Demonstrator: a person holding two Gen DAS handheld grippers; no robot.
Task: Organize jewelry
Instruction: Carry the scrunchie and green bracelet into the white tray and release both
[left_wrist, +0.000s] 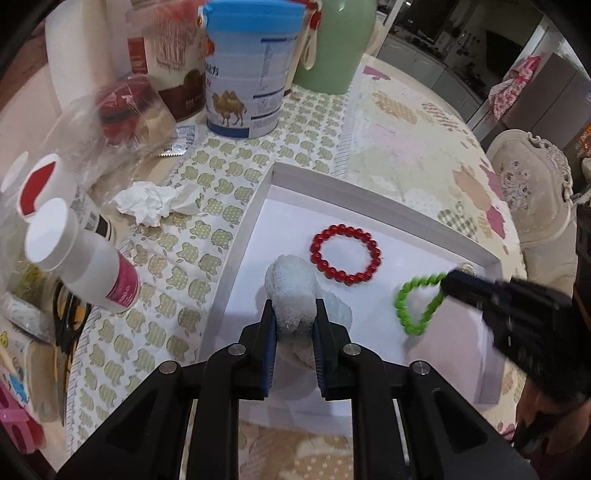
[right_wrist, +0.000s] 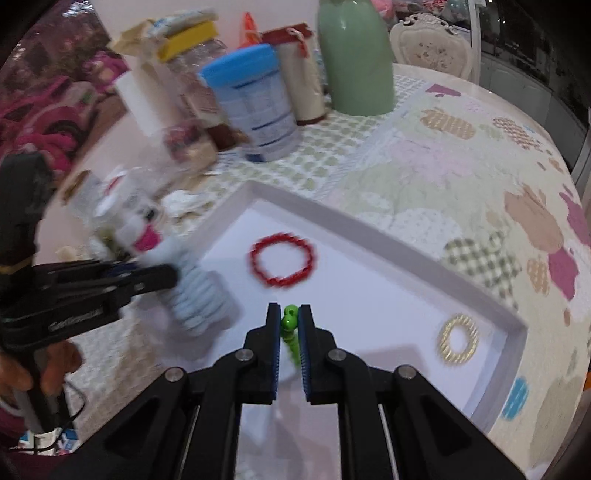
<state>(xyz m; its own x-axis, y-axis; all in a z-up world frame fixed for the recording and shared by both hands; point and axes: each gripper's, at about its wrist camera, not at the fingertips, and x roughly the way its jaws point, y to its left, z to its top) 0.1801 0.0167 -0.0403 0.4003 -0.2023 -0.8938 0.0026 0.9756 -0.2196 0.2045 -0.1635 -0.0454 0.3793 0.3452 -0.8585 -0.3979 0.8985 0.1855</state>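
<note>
Left wrist view: the left gripper (left_wrist: 294, 314) is clamped on a rolled pale towel (left_wrist: 291, 284), which stands over the near-left part of the white tray (left_wrist: 376, 201). Just past the towel a red bracelet (left_wrist: 345, 253) lies flat on the tray floor, apart from the towel. To the right, the right gripper (left_wrist: 452, 282) pinches one side of a green bracelet (left_wrist: 419, 306), and the loop hangs stretched into a teardrop above the tray. A glint of gold shows at the tray's far-right corner, right behind that gripper's tip; too small here to make out.

From the right wrist view, the gripper (right_wrist: 289, 325) has its pads drawn in narrow on the green beads (right_wrist: 289, 326). A gold ring (right_wrist: 458, 340) lies near the tray's (right_wrist: 388, 230) right corner, well apart from the red bracelet (right_wrist: 282, 264). The towel (right_wrist: 199, 291) looks blurred at the tray's left edge, held by the other gripper (right_wrist: 173, 278).

Off the tray, on the patterned cloth (left_wrist: 177, 258), stand a blue-lidded tin (left_wrist: 245, 70), a green jug (left_wrist: 332, 48) and a white bottle (left_wrist: 79, 258), with a crumpled tissue (left_wrist: 147, 203) nearby.
</note>
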